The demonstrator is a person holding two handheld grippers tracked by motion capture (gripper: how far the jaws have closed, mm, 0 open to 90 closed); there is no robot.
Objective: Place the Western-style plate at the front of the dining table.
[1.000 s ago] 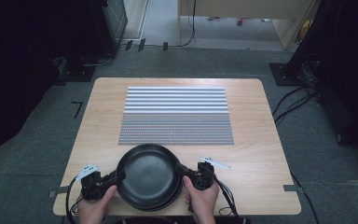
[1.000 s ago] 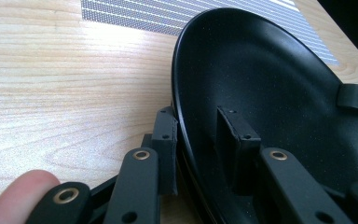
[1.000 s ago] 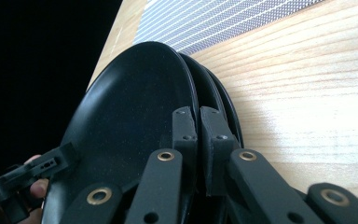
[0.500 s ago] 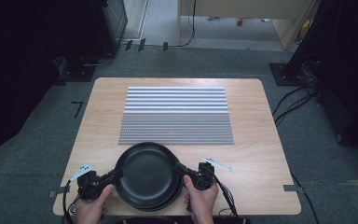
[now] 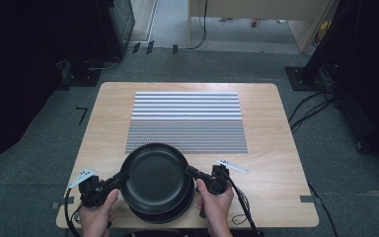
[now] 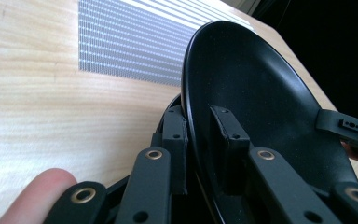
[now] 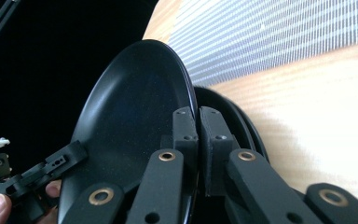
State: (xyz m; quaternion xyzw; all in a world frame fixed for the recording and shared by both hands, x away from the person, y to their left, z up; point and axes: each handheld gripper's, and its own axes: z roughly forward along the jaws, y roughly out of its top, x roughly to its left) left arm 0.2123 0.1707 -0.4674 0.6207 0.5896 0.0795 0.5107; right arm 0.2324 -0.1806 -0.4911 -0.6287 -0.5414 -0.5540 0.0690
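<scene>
A black plate [image 5: 155, 174] is held at the near edge of a light wooden surface [image 5: 276, 148], gripped on opposite sides of its rim by two hand-held grippers. The left gripper [image 5: 112, 183] is clamped on the plate's left rim: in the left gripper view [image 6: 205, 140], one jaw is seen pressed against the inside of the plate and the other against its outer face, with the rim caught between them. The right gripper [image 5: 193, 174] is closed in the same way on the right rim; in the right gripper view [image 7: 198, 140] its jaws are seen nearly together, with the thin rim pinched between them. A second black plate [image 5: 170, 213] is seen beneath the held one, its edge showing just past the jaws, nearer the person. Whether the two plates touch cannot be told. Beyond the jaws of both grippers, farther out on the surface, a grey and white striped mat [image 5: 186, 121] lies flat. Each gripper is grasped by a hand, the left hand [image 5: 96, 217] and the right hand [image 5: 216, 205], both entering from the near edge.
</scene>
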